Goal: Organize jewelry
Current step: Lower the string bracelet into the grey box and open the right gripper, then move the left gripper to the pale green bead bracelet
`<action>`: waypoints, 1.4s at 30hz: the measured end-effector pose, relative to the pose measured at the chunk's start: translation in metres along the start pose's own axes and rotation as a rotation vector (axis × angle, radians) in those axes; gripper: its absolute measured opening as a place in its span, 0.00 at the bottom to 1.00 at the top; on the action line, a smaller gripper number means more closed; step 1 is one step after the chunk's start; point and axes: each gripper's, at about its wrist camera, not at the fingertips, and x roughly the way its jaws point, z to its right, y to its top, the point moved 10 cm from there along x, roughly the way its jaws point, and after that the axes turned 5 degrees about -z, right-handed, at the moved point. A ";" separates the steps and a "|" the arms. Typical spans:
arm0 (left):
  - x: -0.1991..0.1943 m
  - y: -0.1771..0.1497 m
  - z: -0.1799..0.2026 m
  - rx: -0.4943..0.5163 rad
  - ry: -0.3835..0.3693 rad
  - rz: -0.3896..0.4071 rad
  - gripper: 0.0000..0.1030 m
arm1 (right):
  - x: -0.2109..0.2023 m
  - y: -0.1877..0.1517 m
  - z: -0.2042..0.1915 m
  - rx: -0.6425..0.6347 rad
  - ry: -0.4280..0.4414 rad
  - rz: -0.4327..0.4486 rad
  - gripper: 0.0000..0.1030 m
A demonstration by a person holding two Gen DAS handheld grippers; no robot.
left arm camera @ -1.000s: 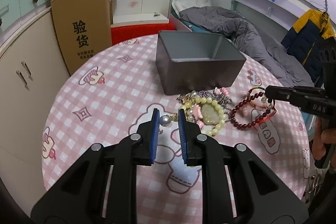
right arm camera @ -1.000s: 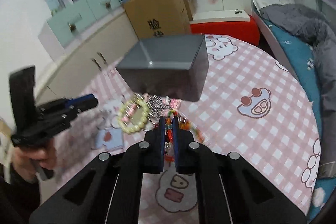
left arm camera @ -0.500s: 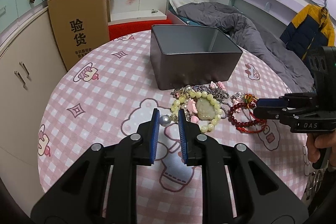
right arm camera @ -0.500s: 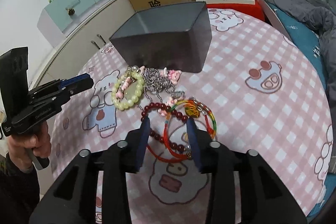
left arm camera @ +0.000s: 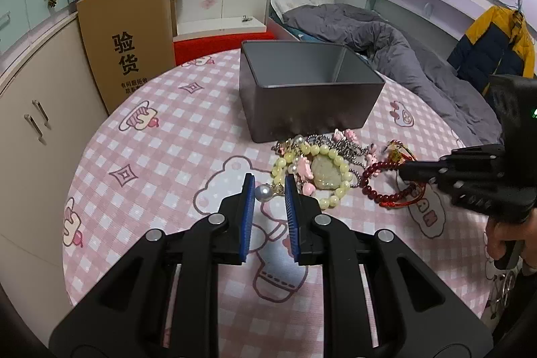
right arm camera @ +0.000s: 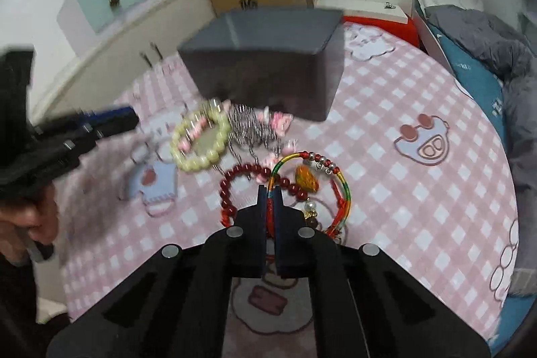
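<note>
box: grey metal box [left arm camera: 310, 96], open top, on the tabletop [left arm camera: 167, 156] ahead of both grippers. The interior that shows is bare grey wall; its floor can't be seen from either view.
jewelry pile: on the tabletop right at the box's near wall, between box and grippers, none of it in the box.
pale bead bracelet: yellow-green bead bracelet [left arm camera: 330, 171] around a pale stone pendant, just ahead-right of the left gripper.
chain: silver chain [right arm camera: 251, 126] with pink charms, between the pale bracelet and the box, touching the pile.
red bracelet: dark red bead bracelet [right arm camera: 241, 180], just ahead-left of the right gripper's tips.
cord bracelet: multicolour braided cord bracelet [right arm camera: 339, 187] with silver beads and an orange charm, ahead-right of the right gripper; its red/green end runs in between the blue pads.
left gripper: left gripper [left arm camera: 270, 190], narrow gap. A pearl bead [left arm camera: 262, 193] sits between the tips against the left pad; can't tell whether it is pinched. Pearl looks linked to a small gold piece leading to the pile.
right gripper: right gripper [right arm camera: 269, 190], jaws just snapped closed, pads clamped on the cord bracelet.
obstructions: box wall directly behind the pile; red and cord bracelets overlap at the right gripper's tips.
surroundings: cardboard box [left arm camera: 131, 42] beyond the tabletop's far-left edge; bed with grey duvet [left arm camera: 386, 39] behind the box to the right.
</note>
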 end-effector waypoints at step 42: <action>-0.032 0.159 -0.032 -0.087 0.180 0.212 0.94 | -0.085 0.167 0.040 0.150 0.007 0.347 0.93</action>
